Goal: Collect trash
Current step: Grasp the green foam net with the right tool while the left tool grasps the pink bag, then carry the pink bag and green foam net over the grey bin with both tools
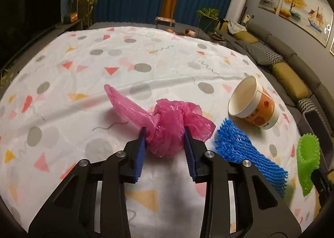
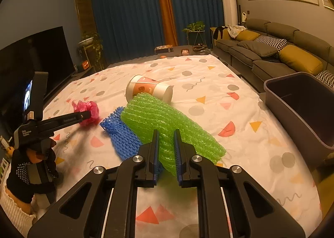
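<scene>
Crumpled pink plastic bag [image 1: 169,127] fills the middle of the left wrist view, lying on a white tablecloth [image 1: 83,66] printed with grey dots and coloured triangles; the left gripper [image 1: 165,131] has its blue-padded fingers pressed against the bag's two sides, clamped on the bunched lower part. To the right of the bag lies a blue foam net [image 1: 246,150], beyond it a paper cup [image 1: 254,104] on its side with its mouth towards the camera, and at the far right edge a green foam net [image 1: 306,160] with a dark gripper tip at its lower end. From the right wrist view, the right gripper [image 2: 166,133] has its narrow-set fingers closed on the near end of the green foam net [image 2: 167,121], which stretches away towards the paper cup [image 2: 150,89] and overlaps the blue foam net [image 2: 119,133] beside it. At left a person's hand [image 2: 39,154] holds the left gripper [image 2: 88,114], its tip at the pink plastic bag [image 2: 87,108]. A grey bin [image 2: 302,108] stands open at the table's right edge, near a sofa [image 2: 271,50].
</scene>
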Demonstrator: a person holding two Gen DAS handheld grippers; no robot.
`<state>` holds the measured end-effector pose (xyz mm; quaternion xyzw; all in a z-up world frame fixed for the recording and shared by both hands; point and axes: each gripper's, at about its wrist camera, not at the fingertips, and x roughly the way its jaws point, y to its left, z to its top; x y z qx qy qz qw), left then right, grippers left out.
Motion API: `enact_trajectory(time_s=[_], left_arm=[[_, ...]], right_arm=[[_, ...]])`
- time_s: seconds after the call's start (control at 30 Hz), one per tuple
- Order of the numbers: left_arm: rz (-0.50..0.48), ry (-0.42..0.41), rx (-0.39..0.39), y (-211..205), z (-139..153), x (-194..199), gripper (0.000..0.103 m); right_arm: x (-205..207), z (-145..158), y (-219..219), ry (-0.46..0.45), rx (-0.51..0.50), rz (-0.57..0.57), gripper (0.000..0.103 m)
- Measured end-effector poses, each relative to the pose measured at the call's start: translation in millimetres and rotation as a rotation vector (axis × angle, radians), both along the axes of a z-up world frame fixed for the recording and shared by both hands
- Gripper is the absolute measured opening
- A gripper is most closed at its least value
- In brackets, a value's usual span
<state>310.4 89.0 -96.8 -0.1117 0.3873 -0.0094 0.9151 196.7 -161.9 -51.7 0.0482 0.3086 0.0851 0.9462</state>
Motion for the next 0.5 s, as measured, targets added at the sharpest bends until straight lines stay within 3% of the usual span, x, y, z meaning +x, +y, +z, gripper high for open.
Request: enact_trajectory(time_s=[0.13, 0.5], left_arm=[[0.002, -0.014, -0.029, 4, 1, -3, 0.027], [-0.028, -0.135, 0.053, -20, 41, -40, 0.027]], right_arm=[[1, 0, 1, -0.003, 0.002, -0.002, 0.015], [-12, 16, -12, -0.052, -0.004, -0.021, 0.015]])
